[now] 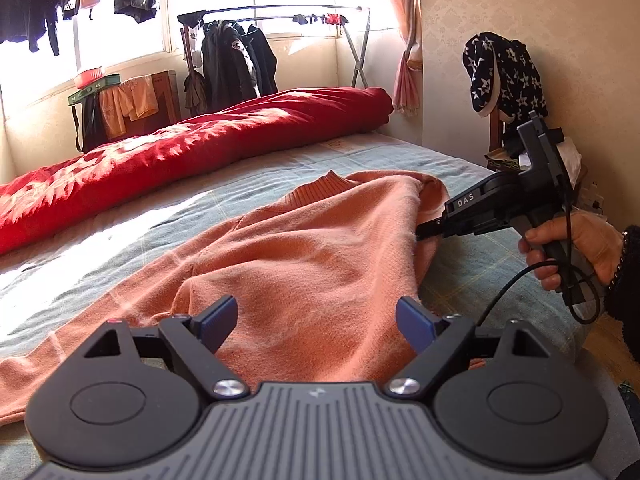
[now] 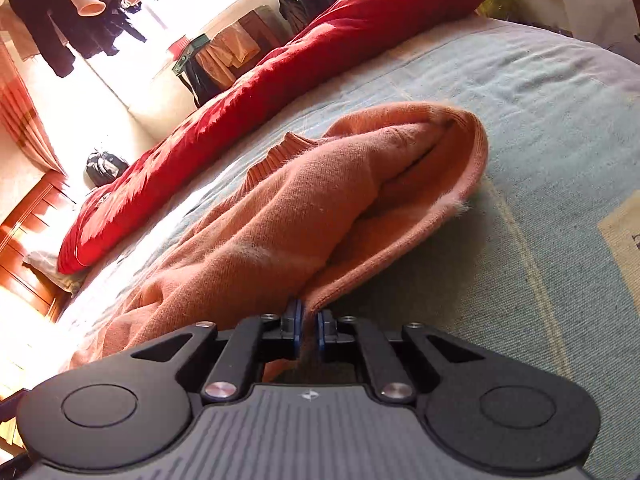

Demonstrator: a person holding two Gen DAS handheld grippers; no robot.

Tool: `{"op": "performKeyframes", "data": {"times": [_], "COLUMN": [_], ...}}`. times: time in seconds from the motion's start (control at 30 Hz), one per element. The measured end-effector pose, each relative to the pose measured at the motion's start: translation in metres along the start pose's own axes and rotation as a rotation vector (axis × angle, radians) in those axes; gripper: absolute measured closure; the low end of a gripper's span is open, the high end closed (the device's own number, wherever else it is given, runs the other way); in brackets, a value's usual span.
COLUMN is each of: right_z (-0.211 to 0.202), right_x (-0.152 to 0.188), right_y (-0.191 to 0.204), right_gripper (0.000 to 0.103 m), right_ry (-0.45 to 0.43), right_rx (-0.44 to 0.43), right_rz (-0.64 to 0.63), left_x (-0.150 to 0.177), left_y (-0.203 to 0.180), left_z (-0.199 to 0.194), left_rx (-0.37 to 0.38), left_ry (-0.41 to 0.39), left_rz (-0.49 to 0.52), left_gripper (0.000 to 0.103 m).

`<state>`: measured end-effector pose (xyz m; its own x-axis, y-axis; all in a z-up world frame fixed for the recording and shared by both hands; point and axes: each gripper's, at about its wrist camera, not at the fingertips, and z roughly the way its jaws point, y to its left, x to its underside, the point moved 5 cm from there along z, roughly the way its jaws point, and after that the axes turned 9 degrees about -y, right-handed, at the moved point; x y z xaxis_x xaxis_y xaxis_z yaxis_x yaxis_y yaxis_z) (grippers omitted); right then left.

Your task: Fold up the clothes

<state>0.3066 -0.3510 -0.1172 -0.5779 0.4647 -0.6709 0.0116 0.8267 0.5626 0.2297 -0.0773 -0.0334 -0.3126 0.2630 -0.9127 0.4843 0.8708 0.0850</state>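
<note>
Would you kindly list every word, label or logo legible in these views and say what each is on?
"DAS": white letters on the right gripper body.
Round badge on the dark jacket: too small to read.
Print on the tan patch of the bed sheet: cut off, unreadable.

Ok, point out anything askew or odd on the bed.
The orange sweater lies bunched and diagonal on the blue-green bedsheet, one edge doubled over in a loose roll rather than a flat fold. The right claw pinches that edge; the left claw is open above it. Nothing looks damaged.
</note>
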Motion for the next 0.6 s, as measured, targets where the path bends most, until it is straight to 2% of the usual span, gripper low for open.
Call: {"op": "performKeyframes", "data": {"times": [0.1, 0.2, 0.27, 0.33, 0.4, 0.5, 0.6], "right_z": [0.006, 0.019, 0.027, 0.033, 0.032, 0.022, 0.016], "right_x": [0.005, 0.02, 0.028, 0.032, 0.028, 0.021, 0.011], "right_y": [0.0, 0.002, 0.003, 0.008, 0.018, 0.033, 0.03], "right_gripper": [0.089, 0.085, 0.084, 0.084, 0.089, 0.089, 0.089], "right_ry": [0.047, 0.066, 0.052, 0.02, -0.006, -0.041, -0.056], "right_rx": [0.019, -0.004, -0.019, -0.012, 0.038, 0.149, 0.244], "right_rz": [0.028, 0.098, 0.136, 0.113, -0.031, -0.295, -0.399], "left_x": [0.001, 0.002, 0.002, 0.003, 0.003, 0.003, 0.004], "left_y": [0.002, 0.004, 0.005, 0.006, 0.007, 0.011, 0.017], "left_z": [0.0, 0.001, 0.001, 0.0, 0.0, -0.002, -0.003], "left_rx": [-0.005, -0.007, -0.008, -0.009, -0.009, -0.023, -0.039], "left_ry": [0.0, 0.005, 0.007, 0.008, 0.01, 0.01, 0.009], "left_rz": [-0.004, -0.007, -0.003, 0.0, 0.004, 0.002, -0.009], "left_gripper": [0.017, 0.017, 0.017, 0.017, 0.017, 0.017, 0.017]}}
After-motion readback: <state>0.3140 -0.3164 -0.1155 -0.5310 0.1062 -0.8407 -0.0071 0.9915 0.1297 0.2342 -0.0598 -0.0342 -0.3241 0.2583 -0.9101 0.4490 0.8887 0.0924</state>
